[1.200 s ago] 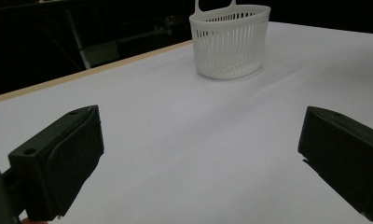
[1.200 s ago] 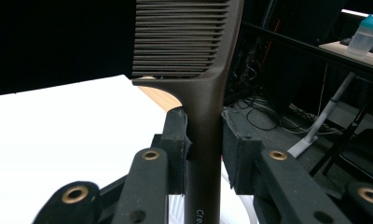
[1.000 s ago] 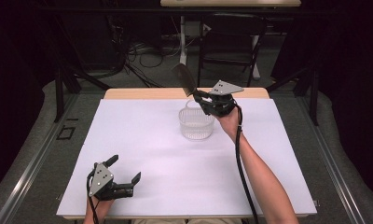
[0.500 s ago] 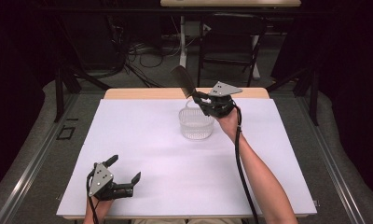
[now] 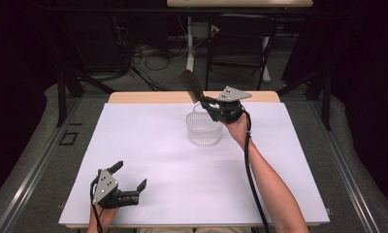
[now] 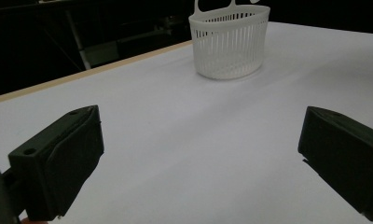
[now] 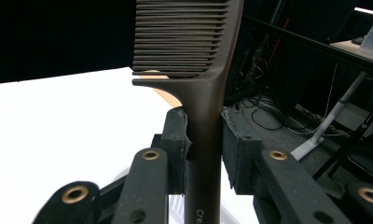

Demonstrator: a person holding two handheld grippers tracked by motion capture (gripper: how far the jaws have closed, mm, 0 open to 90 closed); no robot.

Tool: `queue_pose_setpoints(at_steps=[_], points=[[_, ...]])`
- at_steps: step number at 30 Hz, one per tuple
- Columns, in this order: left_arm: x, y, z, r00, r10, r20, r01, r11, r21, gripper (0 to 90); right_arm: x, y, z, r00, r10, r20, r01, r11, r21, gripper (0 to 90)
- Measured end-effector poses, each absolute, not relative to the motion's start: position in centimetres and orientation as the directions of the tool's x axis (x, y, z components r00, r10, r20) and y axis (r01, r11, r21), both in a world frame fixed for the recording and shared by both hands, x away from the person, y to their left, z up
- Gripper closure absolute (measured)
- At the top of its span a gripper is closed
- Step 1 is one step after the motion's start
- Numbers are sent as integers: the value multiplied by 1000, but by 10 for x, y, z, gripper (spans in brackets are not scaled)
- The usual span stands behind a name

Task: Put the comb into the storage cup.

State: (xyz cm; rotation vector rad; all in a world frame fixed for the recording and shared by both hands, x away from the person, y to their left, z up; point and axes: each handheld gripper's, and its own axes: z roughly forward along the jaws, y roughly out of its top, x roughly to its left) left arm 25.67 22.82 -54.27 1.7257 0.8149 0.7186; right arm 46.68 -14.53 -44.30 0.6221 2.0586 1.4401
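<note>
White-topped table (image 5: pixel 182 189) – 1 white slatted basket (image 5: pixel 204 130) standing on it.

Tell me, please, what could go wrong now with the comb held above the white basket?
The right gripper pinches only the comb handle, so the long toothed end might swing or slip. The basket is light and stands free; lowering the comb could tip it. The left gripper rests far away, open, unable to steady it.
</note>
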Motion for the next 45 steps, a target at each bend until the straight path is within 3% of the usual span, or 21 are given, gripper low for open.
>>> queue_pose_setpoints(at_steps=[45], points=[[257,229,-543,587,806,79,177,-223,958,3,469,-143,-467,-769,620,-157,109,369,923,724]])
